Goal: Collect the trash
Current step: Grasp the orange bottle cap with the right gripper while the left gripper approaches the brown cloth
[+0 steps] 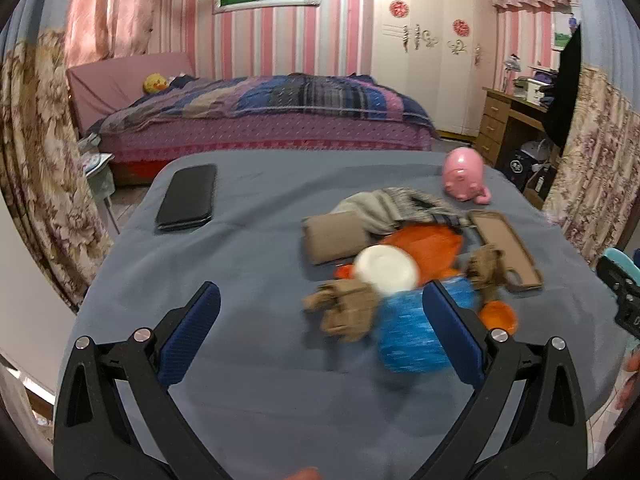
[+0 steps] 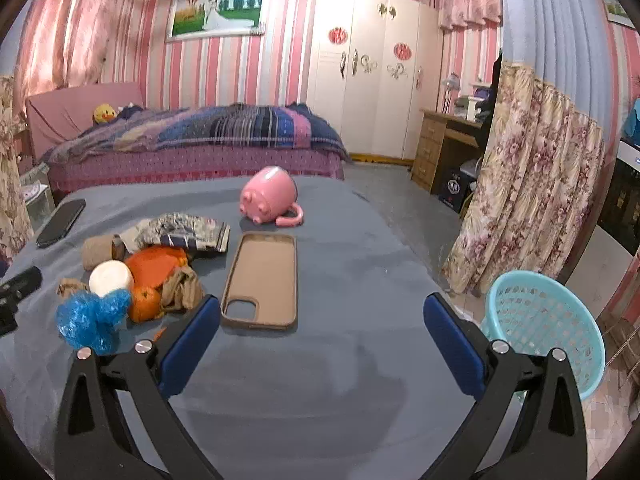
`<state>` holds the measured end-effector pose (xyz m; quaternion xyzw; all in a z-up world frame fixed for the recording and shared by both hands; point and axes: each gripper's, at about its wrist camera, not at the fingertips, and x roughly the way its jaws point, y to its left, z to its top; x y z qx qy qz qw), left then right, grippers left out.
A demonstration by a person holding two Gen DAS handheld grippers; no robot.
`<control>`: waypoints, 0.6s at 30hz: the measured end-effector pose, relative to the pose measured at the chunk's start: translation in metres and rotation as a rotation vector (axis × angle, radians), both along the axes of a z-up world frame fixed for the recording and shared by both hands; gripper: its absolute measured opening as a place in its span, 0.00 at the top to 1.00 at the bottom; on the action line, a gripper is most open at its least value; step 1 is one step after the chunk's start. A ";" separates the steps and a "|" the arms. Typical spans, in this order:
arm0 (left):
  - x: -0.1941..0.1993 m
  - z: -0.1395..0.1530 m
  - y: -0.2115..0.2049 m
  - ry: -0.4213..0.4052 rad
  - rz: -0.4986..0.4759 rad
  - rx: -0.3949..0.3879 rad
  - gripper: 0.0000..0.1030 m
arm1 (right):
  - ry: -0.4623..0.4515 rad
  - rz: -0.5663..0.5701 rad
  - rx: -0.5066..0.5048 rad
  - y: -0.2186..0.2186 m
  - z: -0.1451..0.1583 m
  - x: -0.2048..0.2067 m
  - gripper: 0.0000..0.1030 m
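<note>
Your left gripper [image 1: 320,328] spread wide, nothing held; blue plastic wad [image 1: 416,332] just ahead against right finger, crumpled brown paper [image 1: 344,312] between fingers ahead. Your right gripper [image 2: 320,332] wide too, empty, over grey worktop [image 2: 352,280]; phone case [image 2: 262,280] just ahead, orange [image 2: 144,302] ahead-left, turquoise basket [image 2: 544,320] off right on floor

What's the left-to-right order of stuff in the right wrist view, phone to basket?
Black phone → blue plastic wad → orange → phone case → teal basket; the pink pig mug sits farther back, above the case.
</note>
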<state>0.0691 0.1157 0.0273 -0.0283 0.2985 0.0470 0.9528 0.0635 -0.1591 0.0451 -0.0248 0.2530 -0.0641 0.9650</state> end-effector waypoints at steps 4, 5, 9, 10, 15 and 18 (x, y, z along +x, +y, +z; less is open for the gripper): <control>0.008 -0.014 0.027 0.047 0.038 0.008 0.05 | 0.037 0.015 -0.038 0.006 -0.006 0.006 0.04; 0.010 -0.018 0.033 0.062 0.044 0.012 0.05 | 0.050 0.021 -0.041 0.008 -0.008 0.008 0.04; 0.011 -0.029 0.052 0.100 0.047 0.005 0.05 | 0.091 0.035 -0.043 0.017 -0.020 0.018 0.04; 0.010 -0.031 0.054 0.103 0.049 0.014 0.05 | 0.105 0.054 -0.025 0.019 -0.022 0.020 0.04; 0.010 -0.035 0.064 0.104 0.058 0.023 0.05 | 0.167 0.137 0.041 0.031 -0.041 0.030 0.09; 0.011 -0.037 0.066 0.101 0.053 -0.001 0.05 | 0.206 0.181 0.056 0.041 -0.051 0.036 0.31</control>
